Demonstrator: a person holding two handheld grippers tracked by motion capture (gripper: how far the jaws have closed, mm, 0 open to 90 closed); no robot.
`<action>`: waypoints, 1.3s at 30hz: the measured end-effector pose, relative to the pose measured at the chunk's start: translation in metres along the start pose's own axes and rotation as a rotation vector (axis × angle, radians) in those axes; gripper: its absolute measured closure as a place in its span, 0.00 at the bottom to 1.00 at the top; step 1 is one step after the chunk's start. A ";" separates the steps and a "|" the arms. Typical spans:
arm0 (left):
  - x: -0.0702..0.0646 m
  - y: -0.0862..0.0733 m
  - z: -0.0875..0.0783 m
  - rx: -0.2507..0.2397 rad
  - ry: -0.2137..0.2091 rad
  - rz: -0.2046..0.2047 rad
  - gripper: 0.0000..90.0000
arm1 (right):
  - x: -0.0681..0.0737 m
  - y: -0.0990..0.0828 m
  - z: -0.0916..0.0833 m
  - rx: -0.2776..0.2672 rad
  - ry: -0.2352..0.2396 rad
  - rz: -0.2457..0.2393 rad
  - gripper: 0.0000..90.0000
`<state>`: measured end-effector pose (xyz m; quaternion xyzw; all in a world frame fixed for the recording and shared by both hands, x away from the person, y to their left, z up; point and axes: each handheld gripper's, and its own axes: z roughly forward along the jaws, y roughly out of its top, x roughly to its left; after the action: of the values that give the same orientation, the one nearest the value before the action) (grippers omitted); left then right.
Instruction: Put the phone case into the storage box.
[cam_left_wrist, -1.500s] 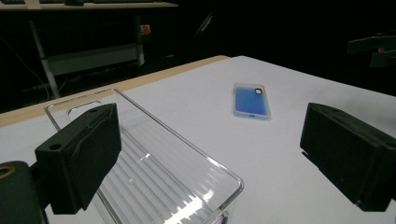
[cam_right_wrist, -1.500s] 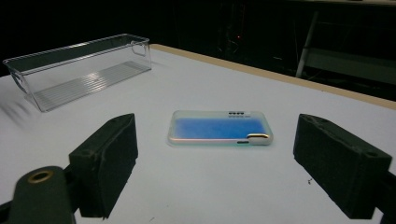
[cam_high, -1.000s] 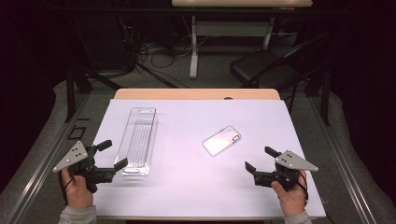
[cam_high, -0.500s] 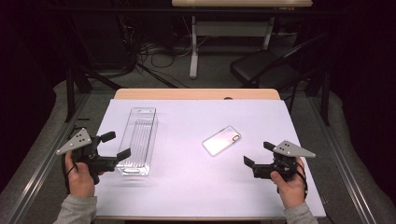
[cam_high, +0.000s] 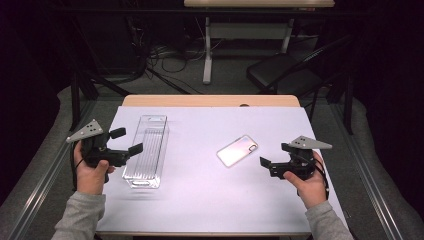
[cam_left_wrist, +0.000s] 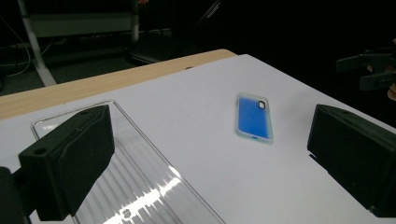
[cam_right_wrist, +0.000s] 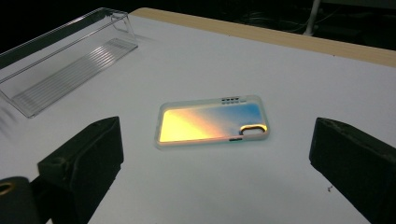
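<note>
High view: phone case (cam_high: 238, 150) flat at centre, clear tray (cam_high: 146, 150) left of centre; left gripper (cam_high: 125, 141) and right gripper (cam_high: 274, 155) flanking, spread wide, empty, seemingly poised for approach.

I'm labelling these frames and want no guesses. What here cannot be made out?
- Clear tray: in the left gripper view its near end is cut by the bottom edge and partly behind a black finger.
- Phone case: only one face shows; the underside lies against the table.
- Case colour: blue, orange or pale by view, so its true tint is unclear.
- Dark room behind the table: too dim to read.
</note>
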<state>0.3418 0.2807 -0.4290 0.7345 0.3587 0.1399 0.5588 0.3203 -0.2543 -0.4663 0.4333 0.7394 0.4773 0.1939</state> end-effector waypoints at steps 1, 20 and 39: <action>0.001 0.003 0.001 0.002 0.007 -0.001 0.01 | 0.000 0.001 0.001 0.003 -0.001 -0.001 0.03; 0.017 0.022 0.028 0.108 0.071 -0.022 0.01 | -0.004 0.031 0.025 0.093 -0.031 0.005 0.03; 0.034 0.031 0.042 0.094 0.107 -0.075 0.02 | -0.006 0.059 0.059 0.142 -0.027 -0.018 0.07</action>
<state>0.4026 0.2703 -0.4215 0.7375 0.4216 0.1410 0.5084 0.3918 -0.2179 -0.4432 0.4457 0.7728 0.4158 0.1770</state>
